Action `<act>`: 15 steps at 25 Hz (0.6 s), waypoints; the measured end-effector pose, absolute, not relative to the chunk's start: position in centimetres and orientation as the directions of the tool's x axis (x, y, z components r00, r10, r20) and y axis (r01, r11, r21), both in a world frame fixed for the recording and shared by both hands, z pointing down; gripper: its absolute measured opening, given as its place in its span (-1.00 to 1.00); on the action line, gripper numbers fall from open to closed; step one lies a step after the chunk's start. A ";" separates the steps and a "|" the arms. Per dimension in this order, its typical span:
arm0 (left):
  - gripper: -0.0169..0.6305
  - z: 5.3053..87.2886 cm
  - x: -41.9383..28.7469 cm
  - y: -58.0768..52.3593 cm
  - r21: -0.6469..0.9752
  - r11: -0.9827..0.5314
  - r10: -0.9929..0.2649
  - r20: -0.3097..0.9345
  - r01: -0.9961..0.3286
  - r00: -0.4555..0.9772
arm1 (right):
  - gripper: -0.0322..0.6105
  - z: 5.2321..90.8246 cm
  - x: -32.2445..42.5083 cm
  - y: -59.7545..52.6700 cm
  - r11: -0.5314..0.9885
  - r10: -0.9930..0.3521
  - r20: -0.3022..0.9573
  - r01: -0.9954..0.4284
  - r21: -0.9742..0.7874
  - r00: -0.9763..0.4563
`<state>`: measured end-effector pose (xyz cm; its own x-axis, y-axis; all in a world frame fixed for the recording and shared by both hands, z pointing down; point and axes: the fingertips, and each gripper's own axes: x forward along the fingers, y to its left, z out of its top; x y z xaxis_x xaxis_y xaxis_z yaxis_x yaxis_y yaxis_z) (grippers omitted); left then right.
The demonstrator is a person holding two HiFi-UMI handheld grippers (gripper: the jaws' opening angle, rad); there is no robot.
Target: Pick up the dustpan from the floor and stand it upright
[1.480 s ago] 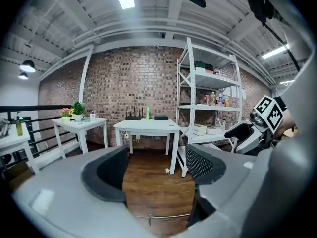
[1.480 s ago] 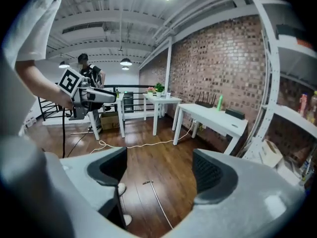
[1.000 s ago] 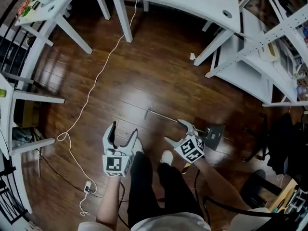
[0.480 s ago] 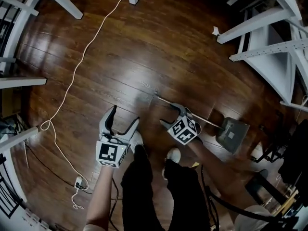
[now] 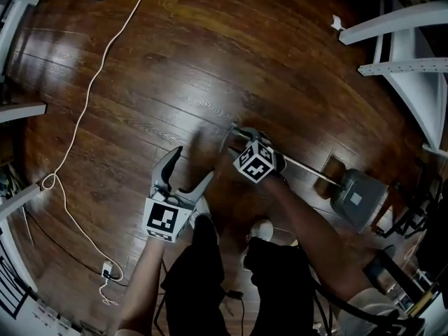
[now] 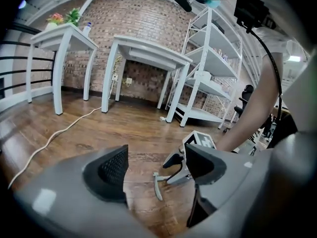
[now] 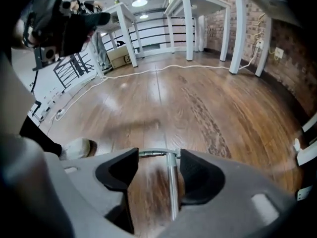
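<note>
On the dark brown wooden plank floor (image 5: 182, 54) lies a grey plastic dustpan (image 5: 357, 198), its pan flat at the right of the head view and well apart from both grippers. Its long thin metal handle (image 5: 311, 171) runs along the boards from the pan toward the middle of that view and ends in a short crossbar (image 7: 151, 153).

The right gripper (image 5: 238, 140) points steeply down at that far end of the handle. In the right gripper view the rod passes between the two dark pads, close beside the right-hand one and clear of the other. The jaws are closing, but they do not yet clamp the rod.

The left gripper (image 5: 190, 168) is low over the floor just beside the right one, its jaws spread wide with only bare boards between them.

A thin white cable (image 5: 91, 82) snakes across the floor at the left. A white metal shelf unit (image 5: 399, 26) stands at the upper right. A white shoe (image 5: 262, 229) shows below the right gripper.
</note>
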<state>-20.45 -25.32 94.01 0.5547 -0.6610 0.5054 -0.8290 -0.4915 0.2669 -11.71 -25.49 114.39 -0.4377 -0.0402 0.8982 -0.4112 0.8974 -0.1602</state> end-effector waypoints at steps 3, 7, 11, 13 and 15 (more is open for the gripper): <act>0.23 95.7 -20.2 -25.3 0.273 -0.511 -0.643 0.508 -0.815 0.573 | -0.21 118.4 -10.8 -25.8 0.905 -0.045 0.929 -0.409 -0.118 -0.368; 0.23 97.0 -21.0 -26.0 0.271 -0.501 -0.649 0.509 -0.822 0.565 | -0.25 121.2 -10.7 -26.6 0.908 -0.061 0.943 -0.410 -0.085 -0.329; 0.21 96.9 -21.6 -26.8 0.273 -0.479 -0.666 0.506 -0.834 0.548 | -0.47 121.9 -10.9 -27.1 0.913 -0.091 0.941 -0.405 -0.052 -0.327; 0.21 96.2 -21.9 -27.4 0.266 -0.470 -0.676 0.505 -0.842 0.537 | -0.53 121.8 -10.9 -26.8 0.915 -0.083 0.940 -0.400 -0.061 -0.332; 0.21 94.9 -21.6 -27.8 0.275 -0.456 -0.680 0.505 -0.846 0.531 | -0.67 121.4 -10.9 -25.8 0.920 -0.052 0.942 -0.382 -0.084 -0.333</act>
<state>-21.61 -27.84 94.91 0.5310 -0.6802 0.5053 -0.8462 -0.4562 0.2752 -10.86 -25.78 121.45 -0.3327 -0.0516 0.9416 -0.3820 0.9203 -0.0845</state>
